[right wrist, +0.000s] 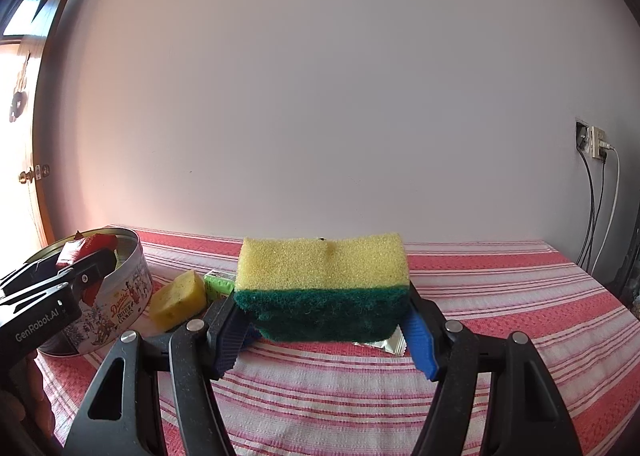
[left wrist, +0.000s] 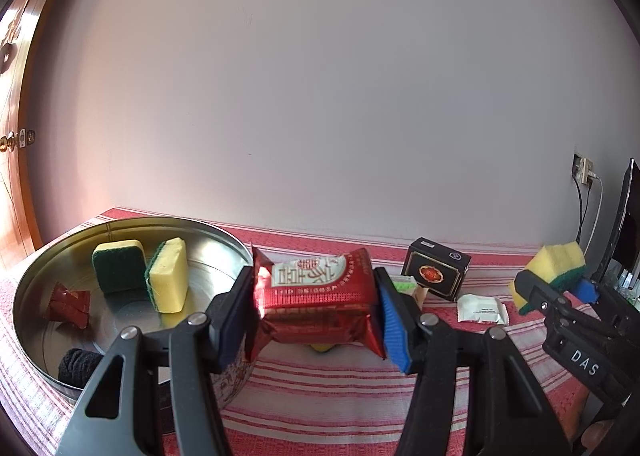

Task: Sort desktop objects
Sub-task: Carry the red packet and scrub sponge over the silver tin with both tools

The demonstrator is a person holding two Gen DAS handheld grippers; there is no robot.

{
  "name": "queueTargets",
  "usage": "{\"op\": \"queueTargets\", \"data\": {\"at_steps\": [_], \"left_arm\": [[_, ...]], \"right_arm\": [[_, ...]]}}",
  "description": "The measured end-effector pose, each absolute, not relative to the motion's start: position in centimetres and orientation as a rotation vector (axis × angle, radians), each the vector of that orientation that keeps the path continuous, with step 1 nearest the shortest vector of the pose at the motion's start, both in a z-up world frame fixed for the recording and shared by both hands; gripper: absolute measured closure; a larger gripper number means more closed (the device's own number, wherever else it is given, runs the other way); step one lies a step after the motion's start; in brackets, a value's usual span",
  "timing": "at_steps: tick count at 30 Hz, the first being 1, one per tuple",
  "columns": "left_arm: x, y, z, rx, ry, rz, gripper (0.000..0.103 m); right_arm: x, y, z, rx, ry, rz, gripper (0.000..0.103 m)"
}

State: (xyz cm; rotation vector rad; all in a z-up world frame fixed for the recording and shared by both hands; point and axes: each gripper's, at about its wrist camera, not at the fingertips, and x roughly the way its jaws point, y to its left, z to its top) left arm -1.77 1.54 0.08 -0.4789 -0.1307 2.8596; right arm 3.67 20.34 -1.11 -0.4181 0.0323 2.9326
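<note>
Jaws of left gripper (left wrist: 316, 304) clamp a red packet (left wrist: 318, 296); right gripper (right wrist: 324, 316) jaws clamp a sponge (right wrist: 322, 280).

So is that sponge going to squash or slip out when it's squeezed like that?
Probably squashes a little: the sponge looks like soft, porous foam. Slipping seems unlikely, since the right hand-held gripper pinches its rough green base between ribbed pads. It's likely light for its size.

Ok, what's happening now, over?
Left gripper shut on red packet, beside the tin. Right gripper shut on sponge, held above the cloth. Nothing in the way.
</note>
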Motion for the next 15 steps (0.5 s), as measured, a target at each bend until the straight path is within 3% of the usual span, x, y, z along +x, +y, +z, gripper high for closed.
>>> {"op": "queueTargets", "data": {"at_steps": [15], "left_arm": [[-1.3,-8.0,2.1,-0.432,-0.165,3.029,0.045]], "right_arm": [[0.9,12.3,-1.8,-0.613,0.112,3.118,0.033]]}}
